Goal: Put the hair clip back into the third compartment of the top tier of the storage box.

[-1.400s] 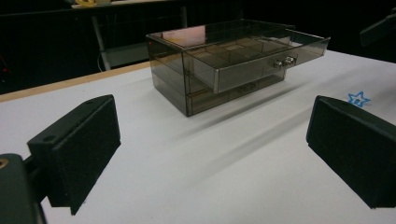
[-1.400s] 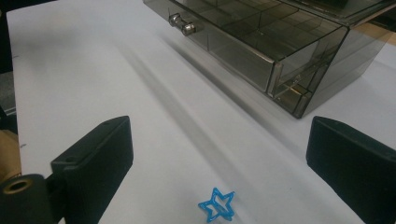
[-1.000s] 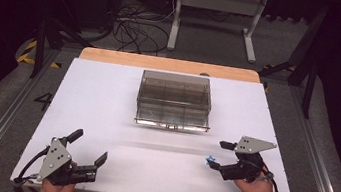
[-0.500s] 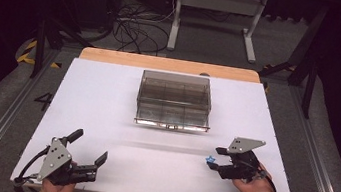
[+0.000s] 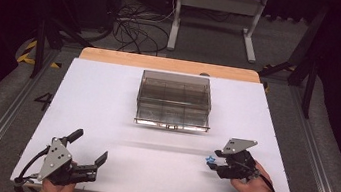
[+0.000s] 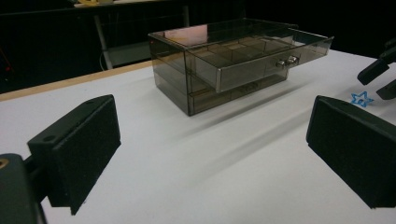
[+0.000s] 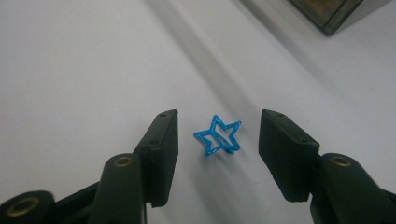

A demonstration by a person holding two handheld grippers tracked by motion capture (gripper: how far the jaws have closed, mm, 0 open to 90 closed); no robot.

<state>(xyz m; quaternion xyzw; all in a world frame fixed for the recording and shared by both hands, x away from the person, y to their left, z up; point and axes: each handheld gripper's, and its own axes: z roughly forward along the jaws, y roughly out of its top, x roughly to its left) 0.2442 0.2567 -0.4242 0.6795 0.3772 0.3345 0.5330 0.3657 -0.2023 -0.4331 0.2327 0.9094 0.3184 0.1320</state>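
Note:
A small blue star (image 7: 218,136) lies flat on the white table (image 5: 107,97) between the jaws of my right gripper (image 7: 218,115). The jaws have just been closing, and a gap still shows on each side of the star. In the high view the star (image 5: 209,158) sits at the tips of the right gripper (image 5: 213,161), near the front right. My left gripper (image 5: 90,146) rests at the front left, open wide with nothing between its pads (image 6: 79,149). From there the star (image 6: 362,98) shows far right.
A smoky clear drawer box (image 5: 173,101) stands mid-table toward the back, its top drawer (image 6: 261,65) pulled out toward me. Its corner (image 7: 336,14) shows beyond the star. Bare white table lies between the two grippers.
The right gripper's jaws have drawn closer together around the blue star, and the hand has shifted slightly. The left gripper has stayed put.

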